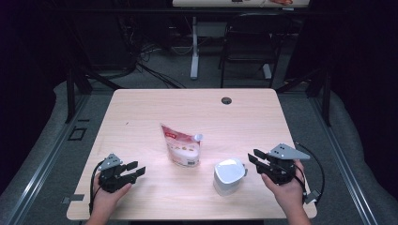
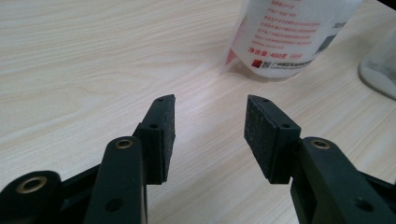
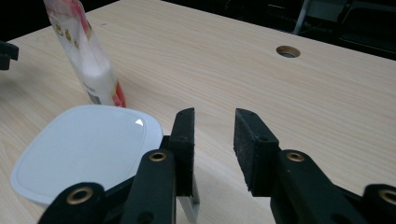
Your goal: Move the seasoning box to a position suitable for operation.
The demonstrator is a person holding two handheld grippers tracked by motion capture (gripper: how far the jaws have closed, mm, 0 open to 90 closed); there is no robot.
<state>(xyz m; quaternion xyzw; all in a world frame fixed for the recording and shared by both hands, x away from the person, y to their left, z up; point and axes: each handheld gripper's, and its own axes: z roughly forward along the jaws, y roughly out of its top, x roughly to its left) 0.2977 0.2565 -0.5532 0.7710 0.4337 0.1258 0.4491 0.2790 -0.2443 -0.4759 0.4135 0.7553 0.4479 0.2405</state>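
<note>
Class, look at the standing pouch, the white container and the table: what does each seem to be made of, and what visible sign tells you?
Pouch: probably thin flexible plastic film, glossy, part clear; printed with red, creased, with a corner spout.
White container: likely moulded plastic, smooth, slightly shiny; its lid catches a highlight, corners rounded.
Table: pale wood-grain top, matte, perhaps laminate; the grain lines run very evenly.

Pouch (image 1: 182, 145) stands behind-left of container (image 1: 228, 176) (both on table (image 1: 155, 105)).
</note>
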